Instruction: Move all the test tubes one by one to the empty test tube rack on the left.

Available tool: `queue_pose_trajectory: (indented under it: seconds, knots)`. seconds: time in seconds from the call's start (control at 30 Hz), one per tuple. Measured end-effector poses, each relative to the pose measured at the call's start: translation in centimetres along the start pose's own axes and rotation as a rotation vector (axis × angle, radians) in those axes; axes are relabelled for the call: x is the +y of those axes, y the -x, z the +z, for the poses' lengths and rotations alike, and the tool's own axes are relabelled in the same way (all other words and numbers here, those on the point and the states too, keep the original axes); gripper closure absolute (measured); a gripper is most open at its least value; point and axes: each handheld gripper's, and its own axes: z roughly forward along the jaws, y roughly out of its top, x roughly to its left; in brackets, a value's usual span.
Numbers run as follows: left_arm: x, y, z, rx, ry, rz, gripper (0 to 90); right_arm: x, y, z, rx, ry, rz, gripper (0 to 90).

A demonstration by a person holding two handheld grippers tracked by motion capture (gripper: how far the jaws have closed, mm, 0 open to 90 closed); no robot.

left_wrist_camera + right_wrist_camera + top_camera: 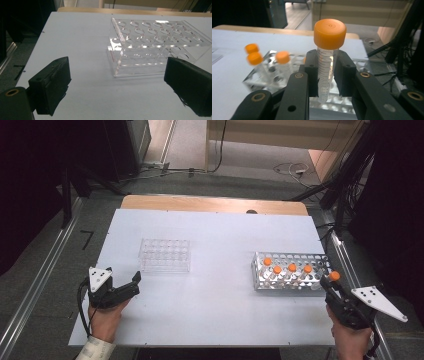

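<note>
Right gripper view: tube [325, 72] pinched upright in right hand-held gripper [325, 75], lifted above metal rack [291, 271]. Clear rack [165, 255] is seen well to its left, nearer the spread left hand-held gripper [131, 285].

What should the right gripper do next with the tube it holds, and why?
Probably carry the tube left toward the clear rack: the right gripper is clamped on it beside the metal rack, and the clear rack's holes look empty.
</note>
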Motion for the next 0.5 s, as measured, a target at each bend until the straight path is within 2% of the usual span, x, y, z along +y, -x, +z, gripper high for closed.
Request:
queue_pose_trajectory:
  seconds: [0.1,0.13,0.2,0.3,0.37,0.43,0.5]
  knots:
    - [0.0,0.2,0.1,-0.011,-0.004,0.003,6.8,-0.4,-0.7,-0.2,0.025,-0.010,-0.005,71.7]
    - [0.0,0.2,0.1,-0.009,-0.010,0.006,6.8,-0.8,-1.3,-0.2,0.055,-0.020,-0.010,71.7]
    - [-0.1,0.4,0.1,-0.019,-0.012,0.010,6.8,-1.0,-1.7,-0.1,0.067,-0.028,-0.015,71.7]
    - [-0.1,0.7,0.0,-0.023,-0.005,0.018,6.8,-1.5,-3.2,0.3,0.124,-0.050,-0.033,71.7]
    - [-0.1,1.0,-0.1,-0.030,-0.002,0.021,6.8,-1.7,-3.6,0.5,0.134,-0.050,-0.040,71.7]
    - [-0.1,1.3,-0.1,-0.042,-0.005,0.026,6.8,-2.1,-4.4,0.9,0.177,-0.050,-0.044,71.7]
    - [-0.1,1.6,-0.1,-0.053,-0.005,0.029,6.8,-2.2,-4.6,1.1,0.185,-0.059,-0.049,71.8]
